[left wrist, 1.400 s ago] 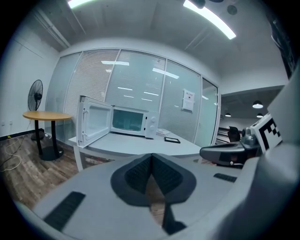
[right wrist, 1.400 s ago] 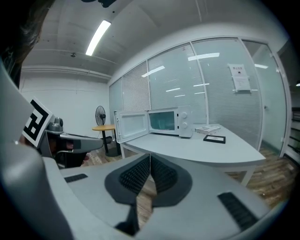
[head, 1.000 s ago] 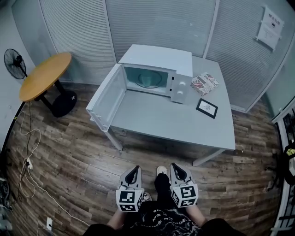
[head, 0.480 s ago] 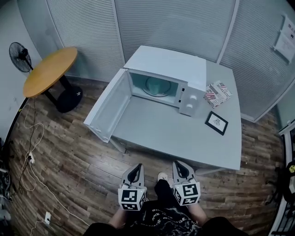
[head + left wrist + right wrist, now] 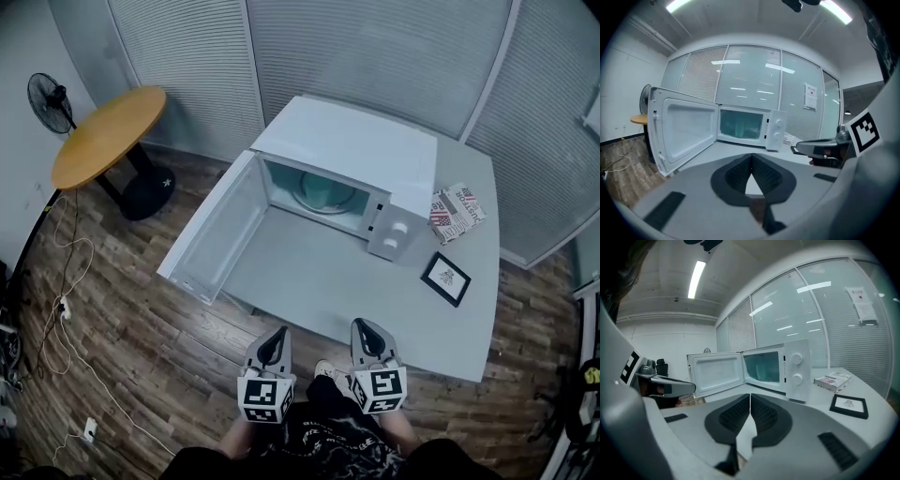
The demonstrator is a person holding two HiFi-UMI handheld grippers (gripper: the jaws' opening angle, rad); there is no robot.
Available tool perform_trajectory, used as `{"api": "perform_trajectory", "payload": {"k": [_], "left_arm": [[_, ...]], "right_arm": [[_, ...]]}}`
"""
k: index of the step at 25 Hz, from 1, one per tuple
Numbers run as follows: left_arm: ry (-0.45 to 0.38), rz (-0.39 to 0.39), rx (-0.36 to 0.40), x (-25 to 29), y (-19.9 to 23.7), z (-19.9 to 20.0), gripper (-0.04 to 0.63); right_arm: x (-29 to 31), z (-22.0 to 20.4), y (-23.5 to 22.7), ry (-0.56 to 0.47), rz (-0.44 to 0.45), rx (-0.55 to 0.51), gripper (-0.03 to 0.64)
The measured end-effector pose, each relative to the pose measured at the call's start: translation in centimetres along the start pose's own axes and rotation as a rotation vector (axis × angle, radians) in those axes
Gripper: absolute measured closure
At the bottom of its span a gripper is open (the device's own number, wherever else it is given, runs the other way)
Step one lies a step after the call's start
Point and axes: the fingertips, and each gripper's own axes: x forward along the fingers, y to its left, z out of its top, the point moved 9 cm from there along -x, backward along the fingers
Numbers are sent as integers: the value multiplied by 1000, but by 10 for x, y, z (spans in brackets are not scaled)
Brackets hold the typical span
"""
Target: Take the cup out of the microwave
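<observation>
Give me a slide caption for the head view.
Left tongs and right tongs, both shut, face the open microwave on the gray table.

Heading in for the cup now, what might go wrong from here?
1. The open door of the microwave juts past the table edge on the left claw side; a wide approach may knock it.
2. Both claws are shut; the right claw must open before entering the cavity, or it may shove the cup.
3. The cup isn't clearly visible inside, so the reach may be misjudged.
</observation>
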Motion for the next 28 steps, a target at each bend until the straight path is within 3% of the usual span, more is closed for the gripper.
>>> {"api": "perform_trajectory", "payload": {"k": [13, 28], "left_arm": [[-14, 27, 11, 73, -27, 24, 588], [-47, 5, 34, 125, 12, 54, 588]], "right_arm": [[50, 30, -63, -17, 79, -3, 611], [107, 55, -64, -11, 61, -13, 611]]}}
